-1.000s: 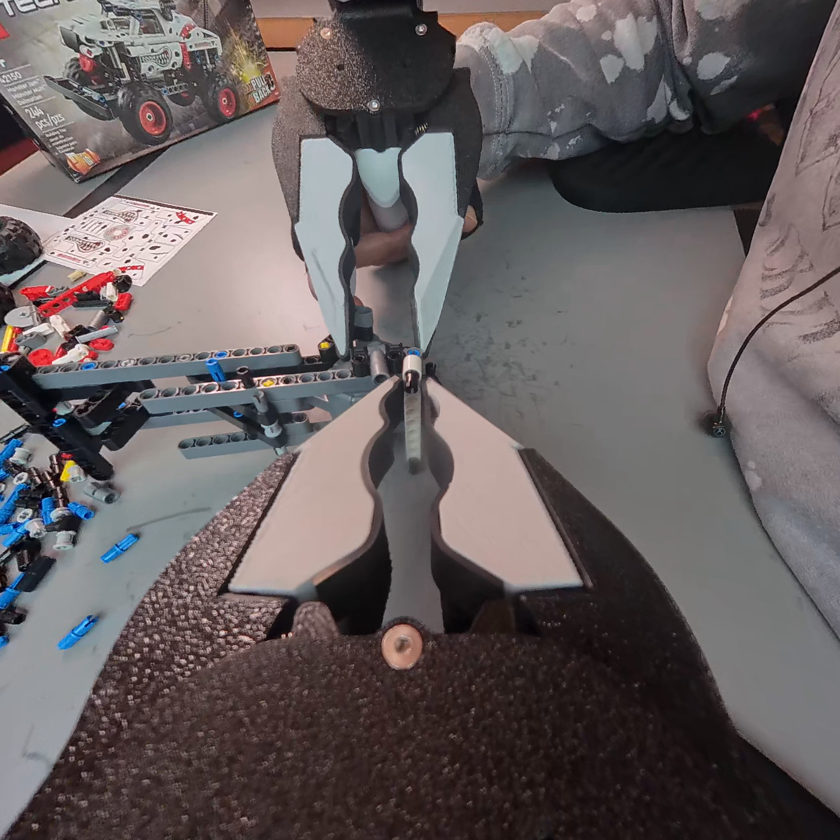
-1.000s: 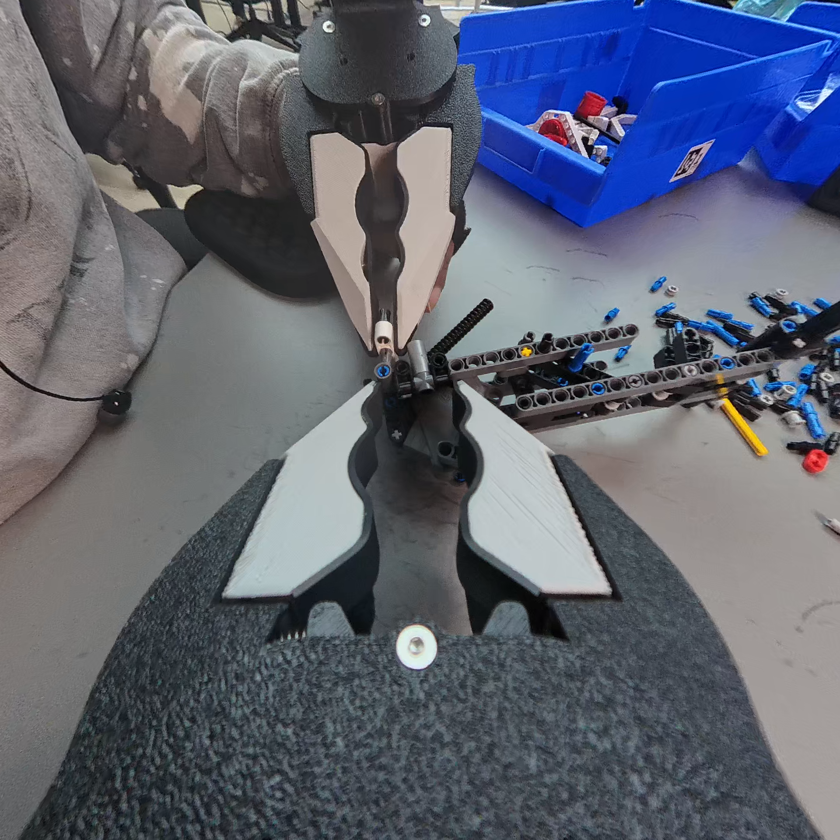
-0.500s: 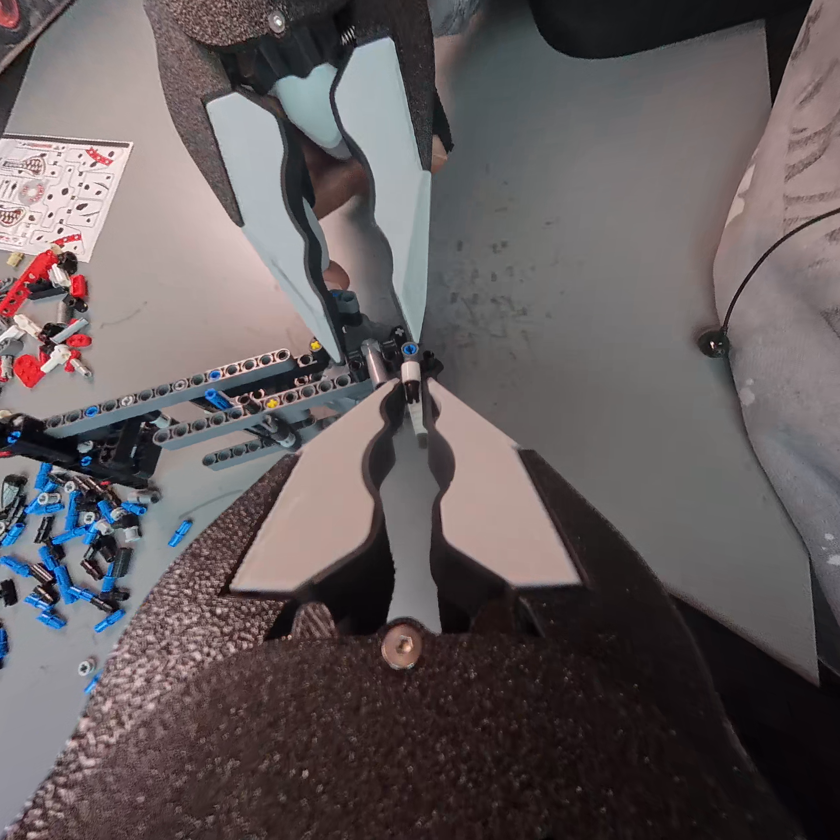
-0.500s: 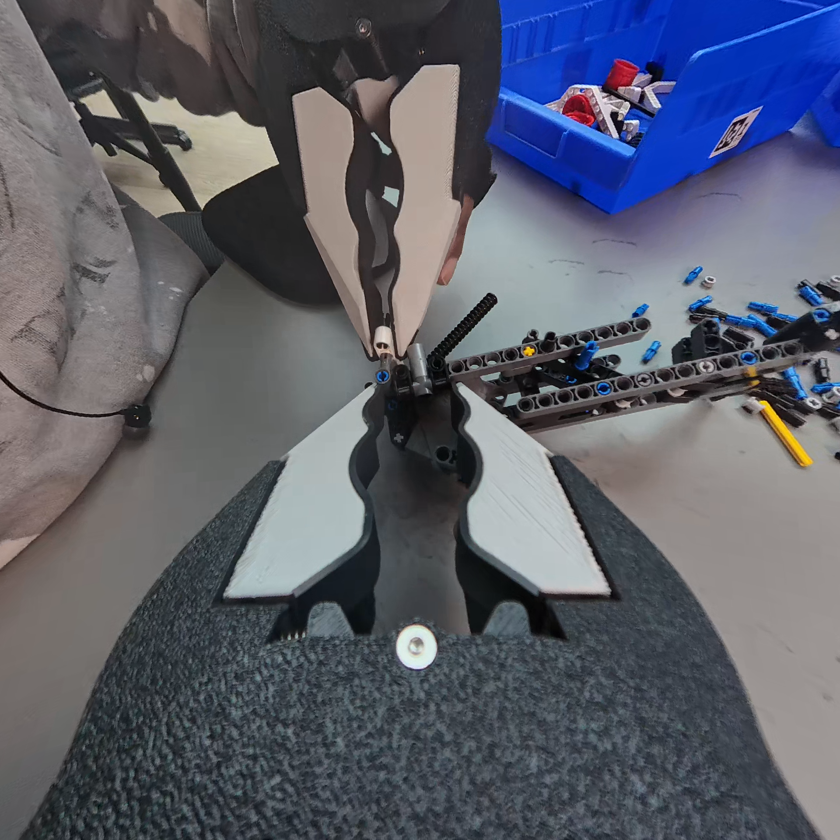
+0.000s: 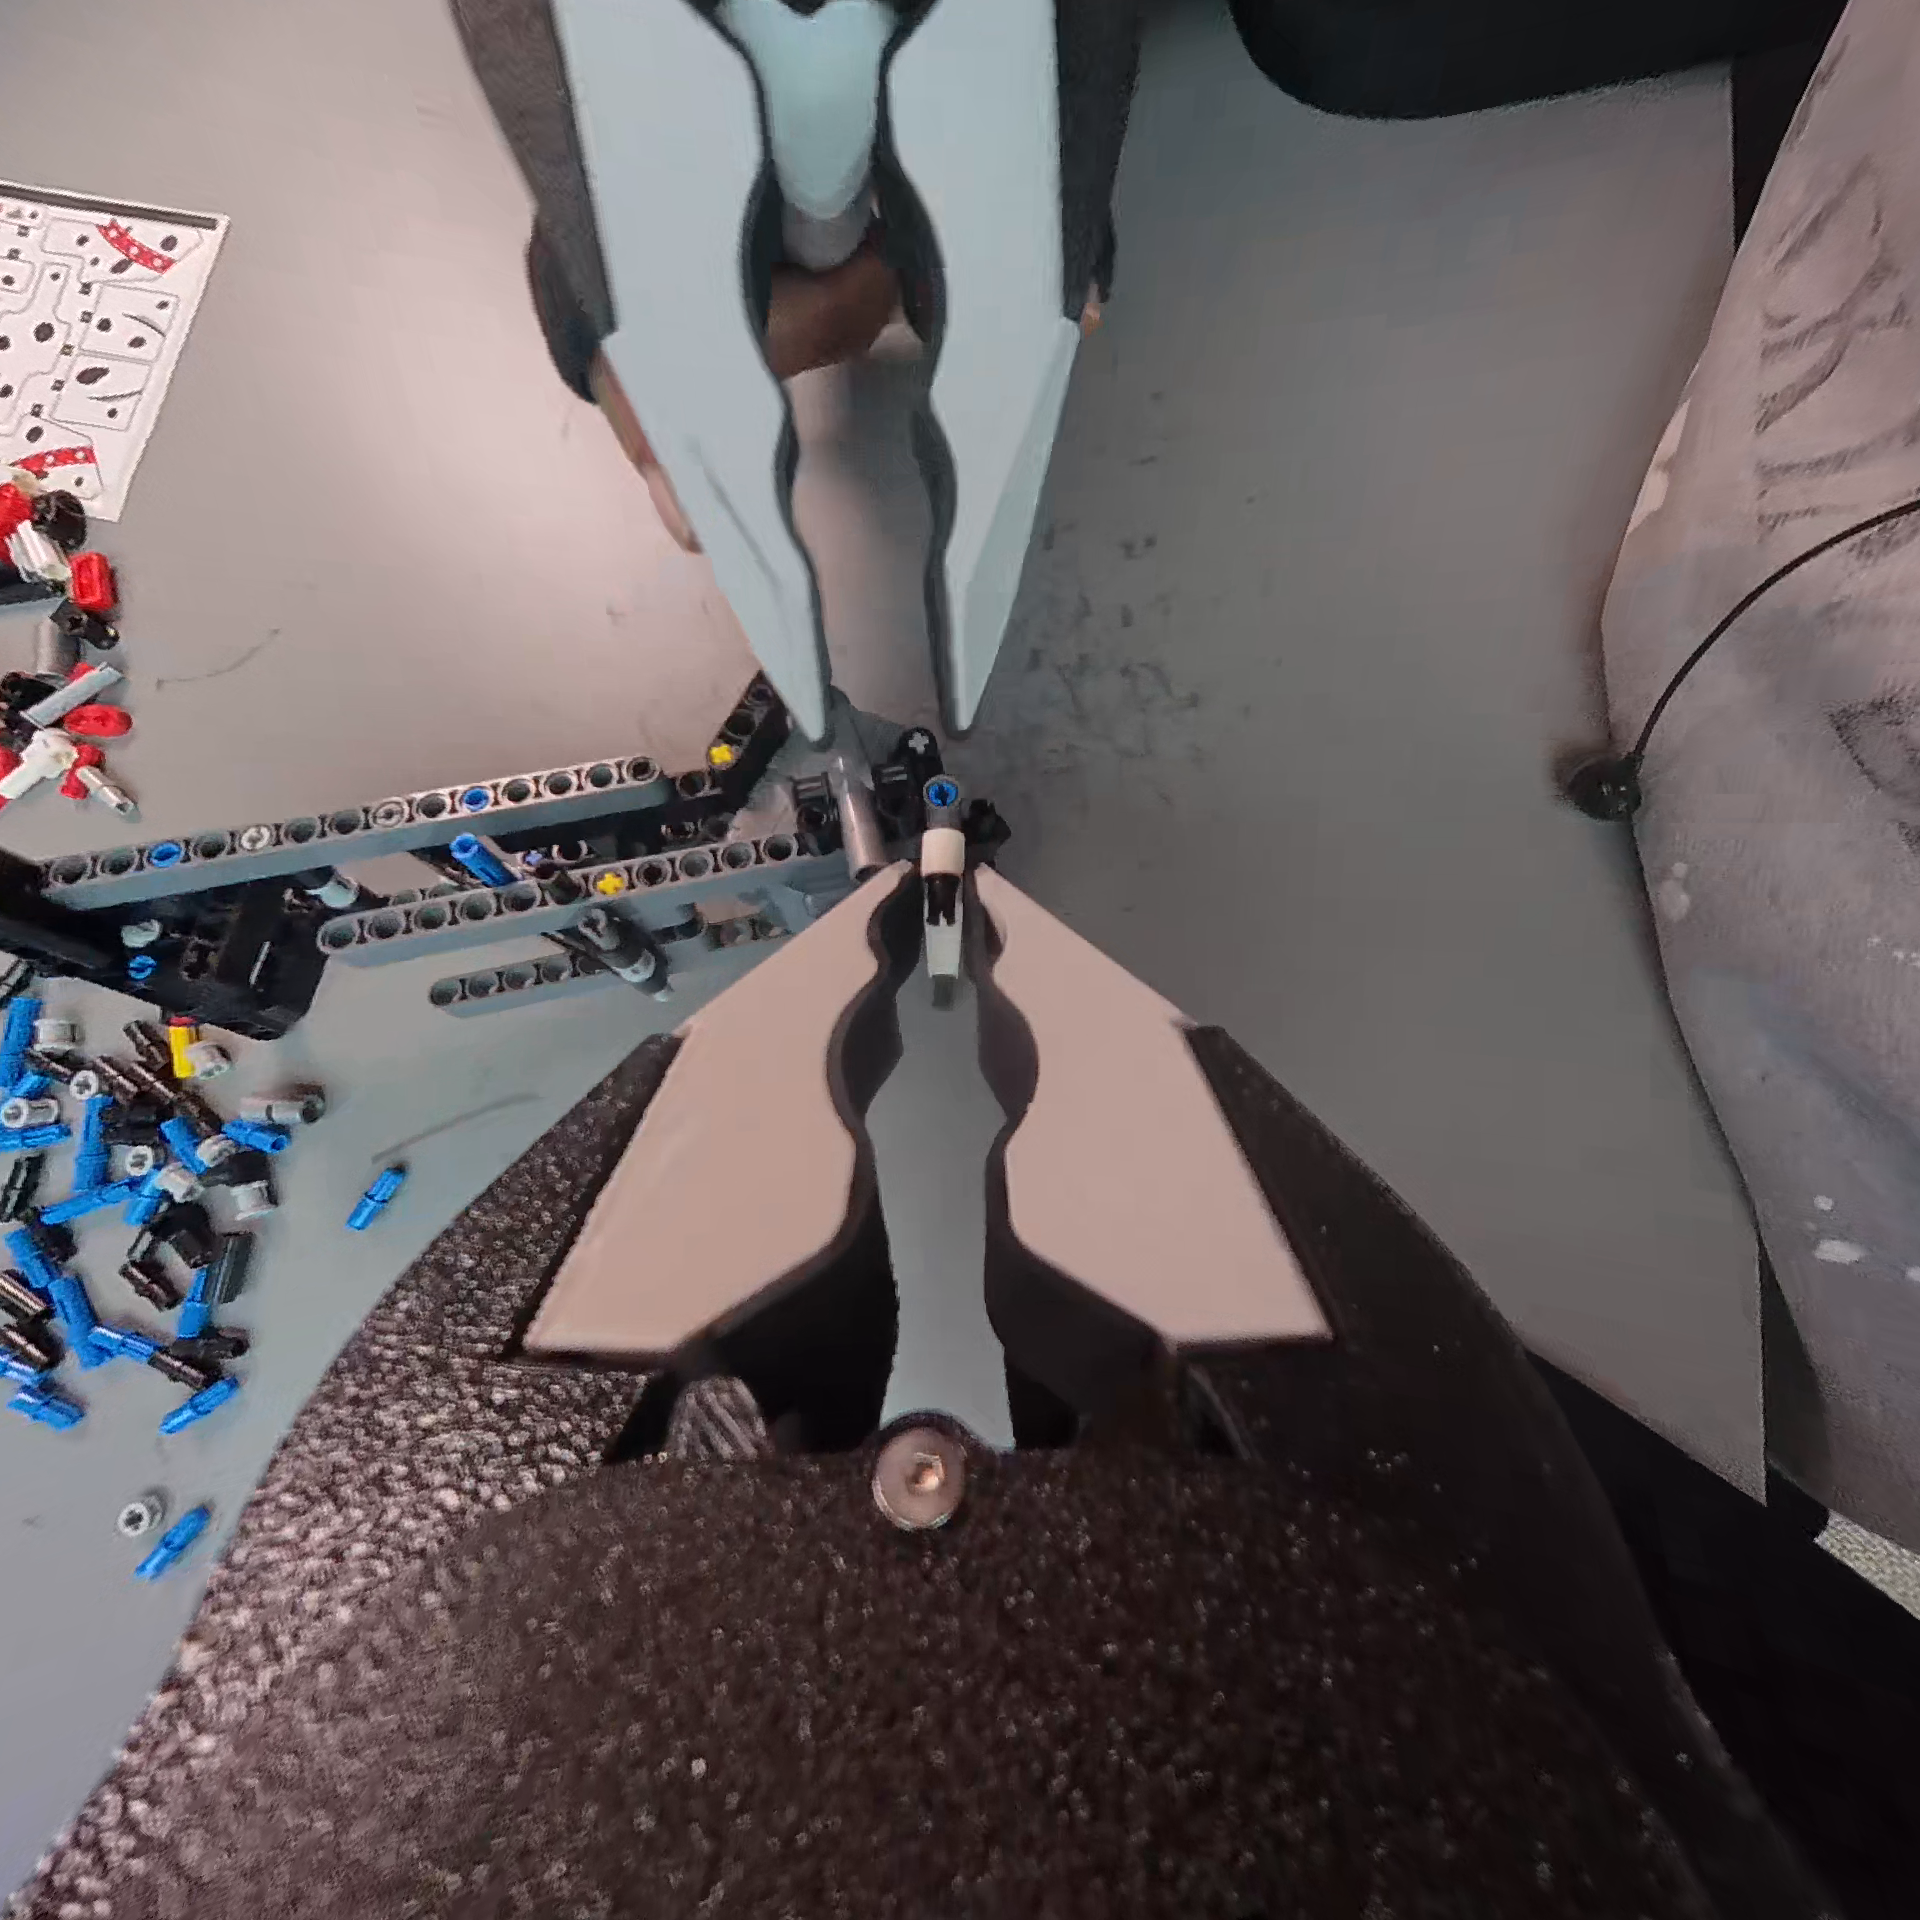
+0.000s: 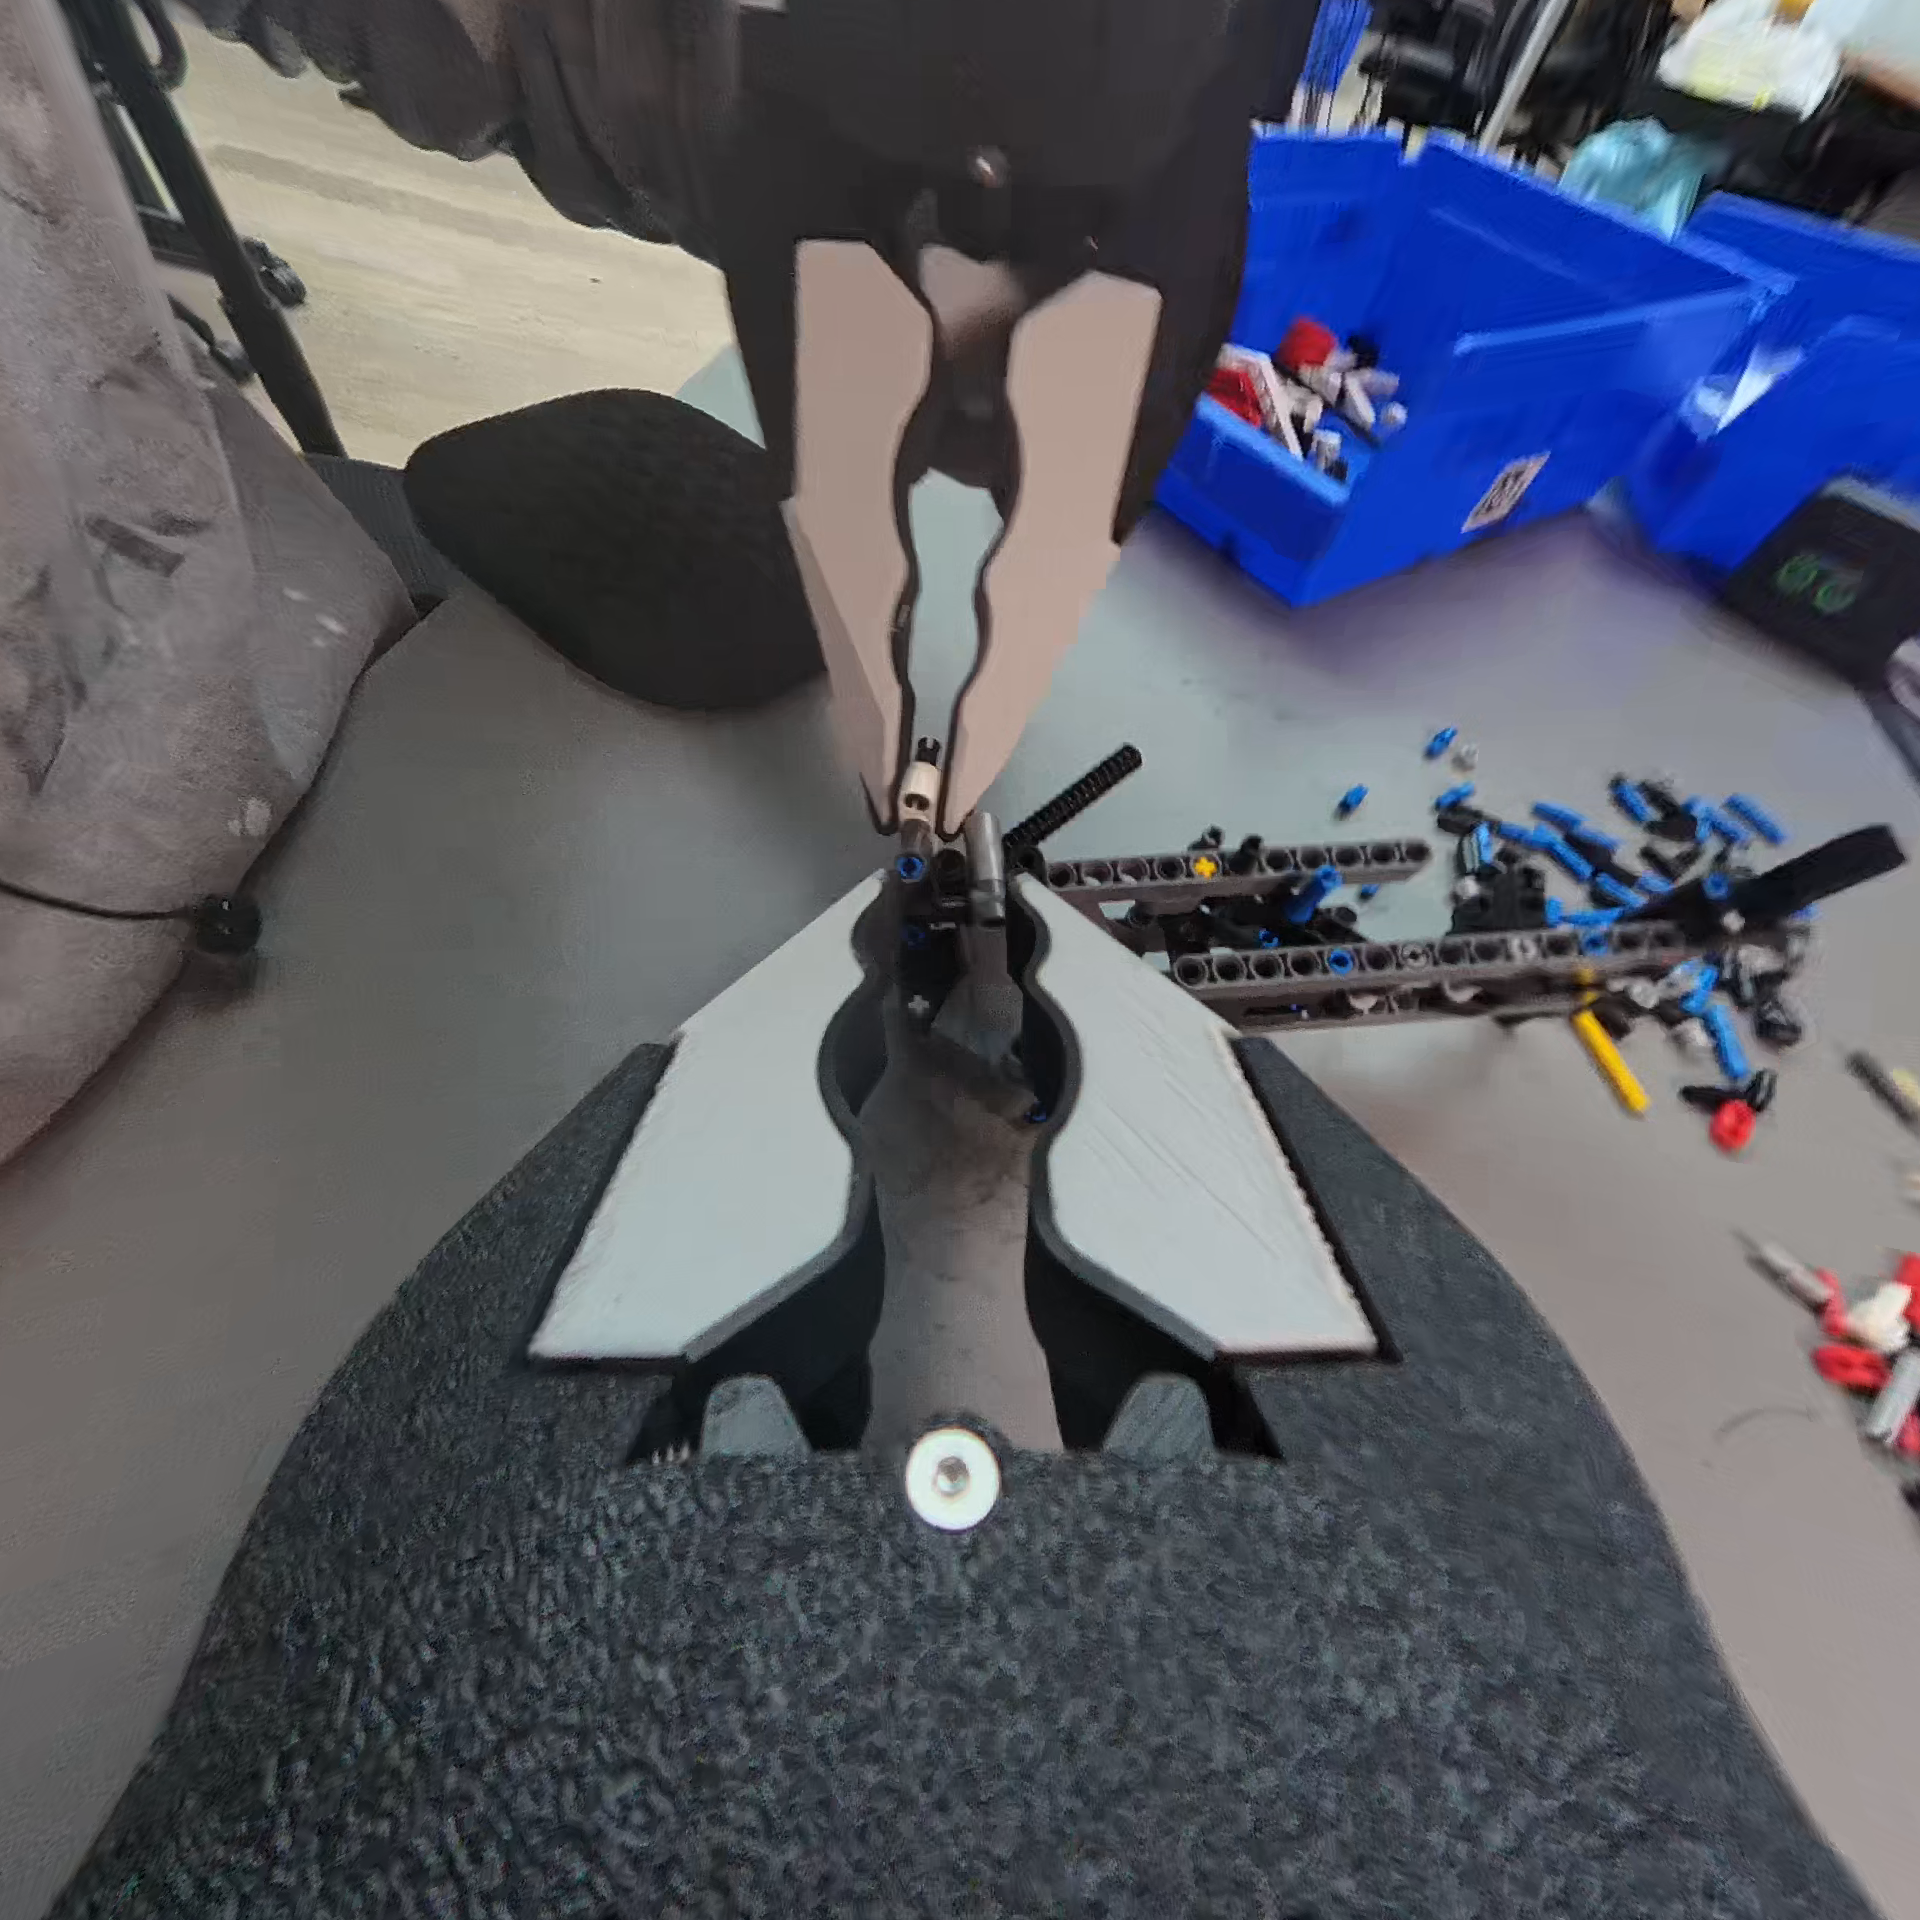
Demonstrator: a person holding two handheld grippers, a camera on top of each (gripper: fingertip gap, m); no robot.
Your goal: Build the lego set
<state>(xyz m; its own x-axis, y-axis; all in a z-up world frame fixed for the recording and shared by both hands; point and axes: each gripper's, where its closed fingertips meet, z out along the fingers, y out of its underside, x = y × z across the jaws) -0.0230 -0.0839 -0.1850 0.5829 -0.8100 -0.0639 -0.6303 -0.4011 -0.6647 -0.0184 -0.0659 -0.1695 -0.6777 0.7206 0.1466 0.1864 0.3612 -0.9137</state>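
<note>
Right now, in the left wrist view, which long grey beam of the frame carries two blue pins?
The farthest, longest grey beam: blue pins fill two of its holes. The middle beam shows a yellow axle end instead.

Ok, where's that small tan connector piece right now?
The tan connector sits pinched at the tips of the left tool, right against the near end of the grey beam frame, which the right tool grips.
</note>
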